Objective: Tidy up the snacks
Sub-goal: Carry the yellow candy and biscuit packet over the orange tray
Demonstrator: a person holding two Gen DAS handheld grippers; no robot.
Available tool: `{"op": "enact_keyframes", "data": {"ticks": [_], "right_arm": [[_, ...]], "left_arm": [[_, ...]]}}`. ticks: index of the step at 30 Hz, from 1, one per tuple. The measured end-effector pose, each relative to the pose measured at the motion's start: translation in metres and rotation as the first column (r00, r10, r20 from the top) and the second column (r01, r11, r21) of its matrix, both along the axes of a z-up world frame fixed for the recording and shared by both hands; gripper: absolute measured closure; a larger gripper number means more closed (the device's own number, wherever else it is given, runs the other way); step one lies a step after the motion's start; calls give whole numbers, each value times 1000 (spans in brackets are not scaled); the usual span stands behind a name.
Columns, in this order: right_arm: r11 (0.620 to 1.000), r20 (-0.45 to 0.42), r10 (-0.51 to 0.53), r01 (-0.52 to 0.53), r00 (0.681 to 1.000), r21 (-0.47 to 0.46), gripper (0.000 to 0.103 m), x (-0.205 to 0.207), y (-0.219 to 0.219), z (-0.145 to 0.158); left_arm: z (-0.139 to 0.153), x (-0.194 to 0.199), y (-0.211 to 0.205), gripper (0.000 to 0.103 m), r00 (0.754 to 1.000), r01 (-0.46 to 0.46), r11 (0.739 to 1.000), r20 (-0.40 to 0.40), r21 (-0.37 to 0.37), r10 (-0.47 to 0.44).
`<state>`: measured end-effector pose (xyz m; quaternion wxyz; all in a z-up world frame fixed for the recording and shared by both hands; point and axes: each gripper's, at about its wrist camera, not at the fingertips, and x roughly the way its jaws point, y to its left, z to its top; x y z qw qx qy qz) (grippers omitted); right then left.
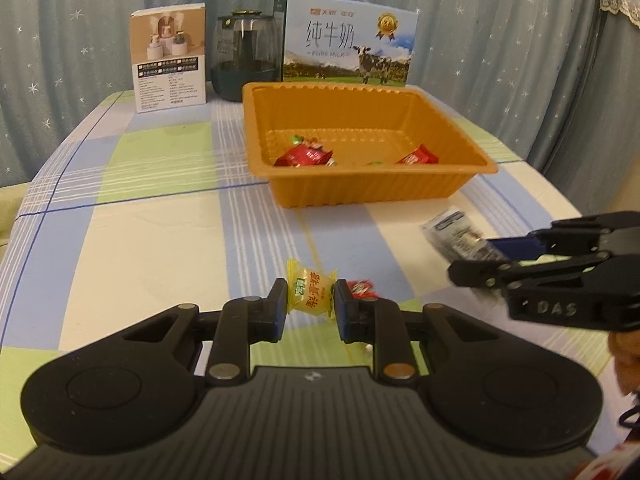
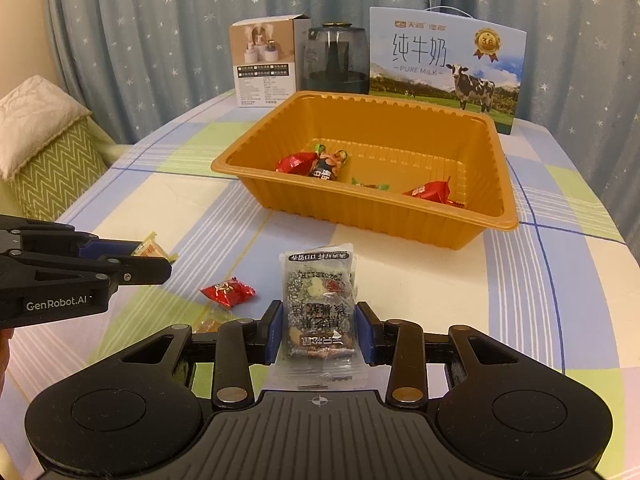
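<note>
My left gripper point(image 1: 310, 310) is shut on a yellow wrapped candy point(image 1: 310, 294), held just above the tablecloth; it also shows in the right wrist view point(image 2: 150, 250). My right gripper point(image 2: 320, 330) is closed on a clear packet of dark nut bar point(image 2: 320, 312), also seen in the left wrist view point(image 1: 456, 234). An orange tray point(image 1: 380, 192) point(image 2: 360, 220) stands ahead and holds several wrapped snacks, among them red packets point(image 1: 306, 156) point(image 2: 430, 192). A small red candy point(image 2: 228, 292) point(image 1: 362, 288) lies on the table between the grippers.
At the back stand a white product box point(image 1: 170, 58), a dark glass jar point(image 1: 246, 62) and a milk carton box point(image 1: 348, 40). A checked cloth point(image 1: 160, 220) covers the table. A cushioned chair point(image 2: 44, 140) is at the left. Curtains hang behind.
</note>
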<state>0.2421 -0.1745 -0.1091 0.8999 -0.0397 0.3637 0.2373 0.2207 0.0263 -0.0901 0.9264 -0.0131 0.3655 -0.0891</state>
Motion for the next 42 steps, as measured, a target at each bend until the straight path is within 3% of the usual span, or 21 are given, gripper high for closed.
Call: {"op": "enact_keyframes", "data": {"ticks": [26, 42], "right_arm": [[989, -6, -125, 125, 992, 77, 65, 3, -22, 22], [957, 58, -269, 260, 961, 130, 65, 19, -61, 47]], "left_arm": [[23, 7, -25, 81, 997, 63, 997, 38, -37, -61], [57, 35, -17, 81, 992, 50, 998, 114, -34, -46]]}}
